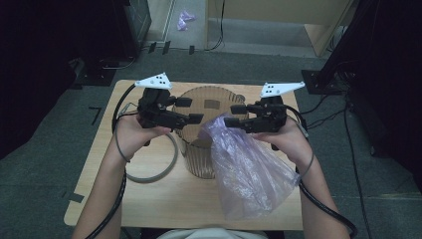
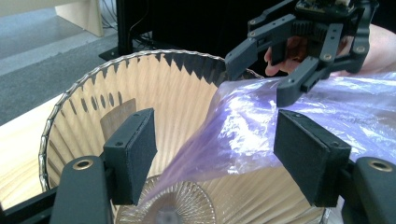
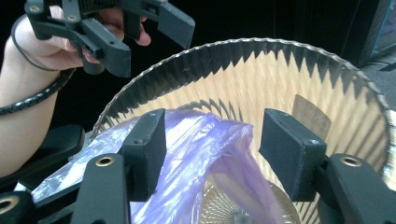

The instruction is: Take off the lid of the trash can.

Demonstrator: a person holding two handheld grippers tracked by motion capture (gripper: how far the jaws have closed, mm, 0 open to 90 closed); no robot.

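Observation:
A ribbed, translucent brown bin (image 1: pixel 206 99) stands upright in the middle of the wooden table (image 1: pixel 149 199). A thin purple plastic bag (image 1: pixel 249 174) hangs over its right rim, one end dipping inside and most of it lying on the table toward the person. My left gripper (image 1: pixel 190 110) hovers open over the bin's left rim; its own view looks between its fingers (image 2: pixel 219 156) into the bin (image 2: pixel 163 88) at the bag (image 2: pixel 243 130). My right gripper (image 1: pixel 234 116) is open above the right rim, with the bag's (image 3: pixel 201 154) bunched top loose between its pads (image 3: pixel 217 154).
A grey cable (image 1: pixel 149 177) from the left gripper loops on the table left of the bin. Dark equipment stands on the floor at the left and right. A purple scrap (image 1: pixel 185 20) lies on the floor far behind the table.

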